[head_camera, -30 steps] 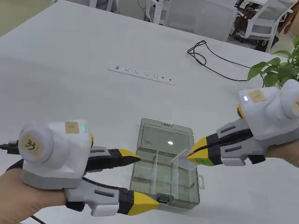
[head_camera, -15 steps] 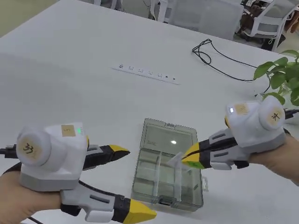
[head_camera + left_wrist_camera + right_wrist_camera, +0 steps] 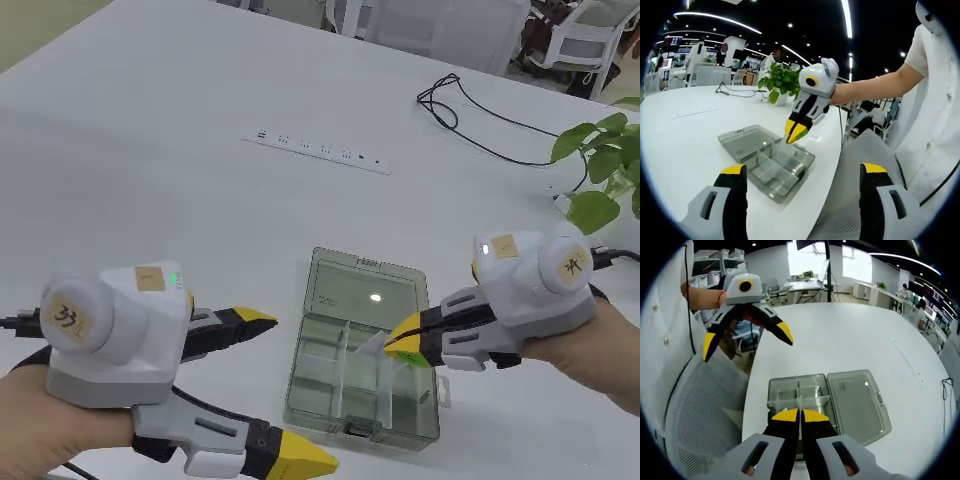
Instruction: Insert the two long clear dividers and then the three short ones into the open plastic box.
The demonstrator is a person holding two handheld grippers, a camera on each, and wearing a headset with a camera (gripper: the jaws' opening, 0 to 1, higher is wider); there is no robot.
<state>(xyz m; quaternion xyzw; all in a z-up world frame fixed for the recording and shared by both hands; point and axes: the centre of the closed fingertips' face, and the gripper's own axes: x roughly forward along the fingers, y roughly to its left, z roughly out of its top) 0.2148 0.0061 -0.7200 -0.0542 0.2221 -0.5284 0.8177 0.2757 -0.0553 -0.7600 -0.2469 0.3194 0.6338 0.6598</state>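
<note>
Spreading wide and bare, the white counter [image 3: 150, 150] leaves open room to the left of the open plastic box [image 3: 330, 418] and beyond it. That room runs up to a power strip [image 3: 318, 152] lying well apart from the box. A black cable [image 3: 480, 110] and a potted plant [image 3: 600, 170] sit farther off on the right. The box lies near the counter's near edge, its lid [image 3: 365, 288] folded flat on the far side. In the right gripper view, a mesh chair [image 3: 695, 405] stands just past that edge. Clear partitions [image 3: 338, 372] stand upright inside the box. The left gripper [image 3: 292, 392] hovers to the left of the box, its jaws spread wide, holding nothing and touching nothing. The right gripper [image 3: 400, 338] hangs over the right half of the box, its jaws pressed together on a short clear divider [image 3: 375, 343], pinched at one edge. I cannot tell whether the divider's lower edge touches the box.
</note>
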